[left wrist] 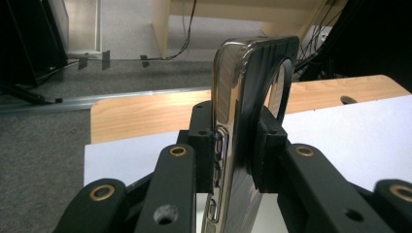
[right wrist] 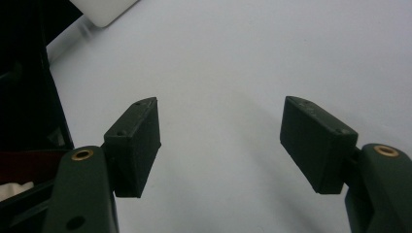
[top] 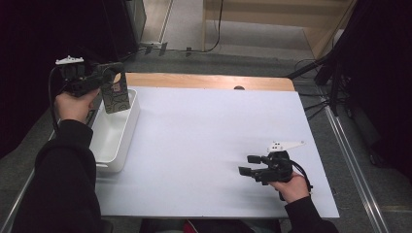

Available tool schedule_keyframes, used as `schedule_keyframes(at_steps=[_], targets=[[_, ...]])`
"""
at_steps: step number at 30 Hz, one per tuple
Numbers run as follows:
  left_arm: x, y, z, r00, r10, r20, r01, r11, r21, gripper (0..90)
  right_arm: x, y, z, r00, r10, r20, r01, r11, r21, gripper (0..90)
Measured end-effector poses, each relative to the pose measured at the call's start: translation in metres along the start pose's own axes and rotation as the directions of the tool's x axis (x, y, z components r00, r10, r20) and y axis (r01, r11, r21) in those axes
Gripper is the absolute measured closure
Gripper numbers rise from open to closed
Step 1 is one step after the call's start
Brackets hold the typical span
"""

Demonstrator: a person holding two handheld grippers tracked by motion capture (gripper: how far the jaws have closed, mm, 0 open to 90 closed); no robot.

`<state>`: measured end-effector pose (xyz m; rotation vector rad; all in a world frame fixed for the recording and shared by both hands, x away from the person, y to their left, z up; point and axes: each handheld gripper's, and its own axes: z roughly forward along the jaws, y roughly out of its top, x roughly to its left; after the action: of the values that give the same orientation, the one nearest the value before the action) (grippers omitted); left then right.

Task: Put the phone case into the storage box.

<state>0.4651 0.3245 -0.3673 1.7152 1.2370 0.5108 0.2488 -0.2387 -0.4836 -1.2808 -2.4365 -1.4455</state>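
My left claw (top: 111,77) is clenched on a phone case (top: 115,95), which it holds upright in the air over the far end of the white bin (top: 111,145) at the left edge of the worktop (top: 204,145). In the left gripper view the pads (left wrist: 203,141) bite the case (left wrist: 243,121) across its thin depth, one on the glossy side rail by the button cut-outs, the other on the dark back just below the round camera opening.

I judge it light and springy rather than stiff: a hollow shell with shiny, slick-looking edges. Squeezed across the open face it would likely flex and could pop free, so I would keep the grip low on the rail, where the wall is thickest, and avoid pinching near the camera opening, where the material is thin. It is unlikely to break if dropped into the bin, though it could bounce or tip against the wall.

Over at the near right, my right claw (top: 250,165) is released, jaws spread with nothing between them, hovering just above the bare white worktop (right wrist: 233,58).
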Motion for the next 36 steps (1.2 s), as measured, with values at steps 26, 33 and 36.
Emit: schedule_keyframes(at_steps=[26,33,36], targets=[[-0.001,-0.012,0.031,0.9999,-0.008,0.013,0.008,0.9998,0.020,74.1,-0.001,-0.001,-0.002,1.0000,0.007,0.004,-0.007,1.000,-0.006,29.8],[0.006,-0.018,0.037,0.9998,-0.010,0.014,0.010,0.9995,0.032,73.9,-0.003,-0.001,-0.002,0.9999,0.011,0.003,-0.011,1.000,-0.006,29.8],[0.009,-0.021,0.038,0.9995,-0.026,0.019,0.026,0.9994,0.023,73.7,-0.003,-0.001,-0.001,0.9999,0.013,0.007,-0.013,1.000,-0.004,29.8]])
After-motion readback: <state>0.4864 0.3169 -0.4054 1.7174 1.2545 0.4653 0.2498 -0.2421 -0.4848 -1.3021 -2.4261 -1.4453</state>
